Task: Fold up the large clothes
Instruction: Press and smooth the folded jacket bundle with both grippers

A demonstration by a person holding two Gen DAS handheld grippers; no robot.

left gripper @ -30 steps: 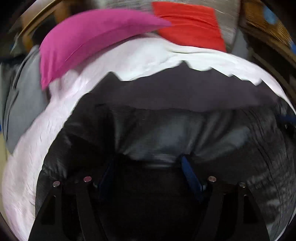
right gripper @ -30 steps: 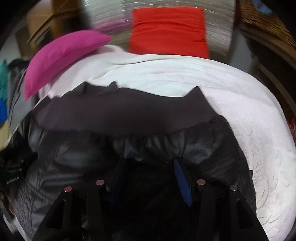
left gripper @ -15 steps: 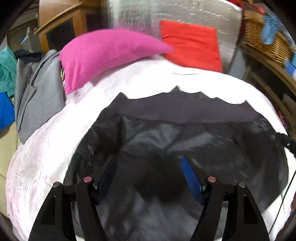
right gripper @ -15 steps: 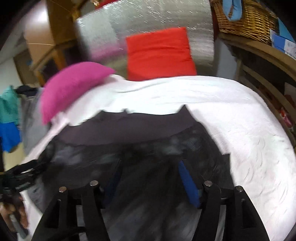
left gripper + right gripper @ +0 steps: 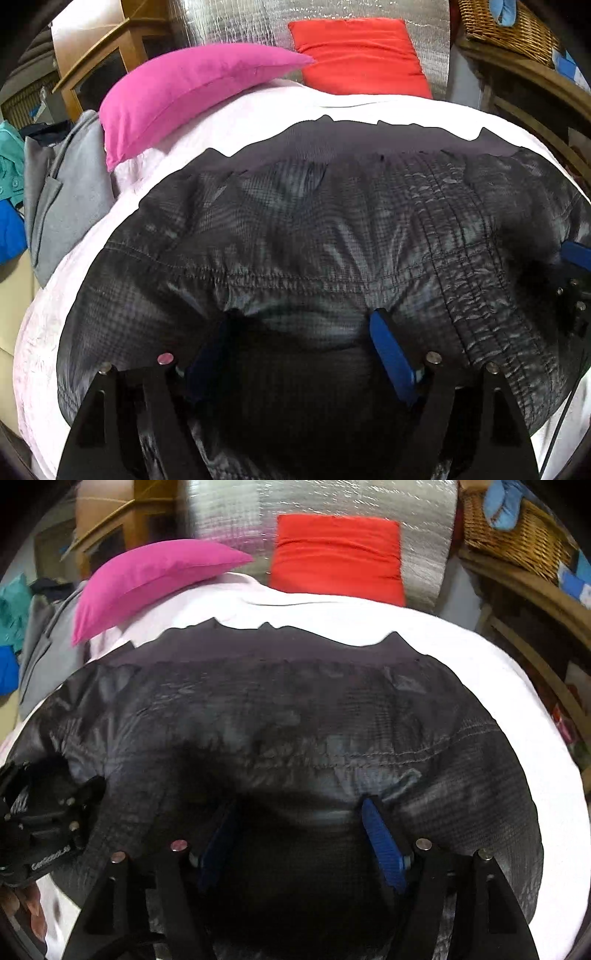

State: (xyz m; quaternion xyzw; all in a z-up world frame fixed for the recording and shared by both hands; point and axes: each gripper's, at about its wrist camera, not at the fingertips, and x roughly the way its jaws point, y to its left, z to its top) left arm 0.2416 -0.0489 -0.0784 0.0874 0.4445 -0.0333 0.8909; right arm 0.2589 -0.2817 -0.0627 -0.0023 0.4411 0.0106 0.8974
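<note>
One black quilted jacket (image 5: 314, 229) is spread across the white bedsheet (image 5: 369, 107). Two pillows are seen beyond it. Left gripper (image 5: 299, 343) and right gripper (image 5: 299, 830) are held wide, jacket fabric between their fingers.

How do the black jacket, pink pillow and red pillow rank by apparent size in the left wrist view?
1. black jacket: fills most of the frame, though it lies nearest the camera.
2. pink pillow
3. red pillow: looks slightly smaller than the pink one, but it sits farther back, so their true order is unsure.
</note>
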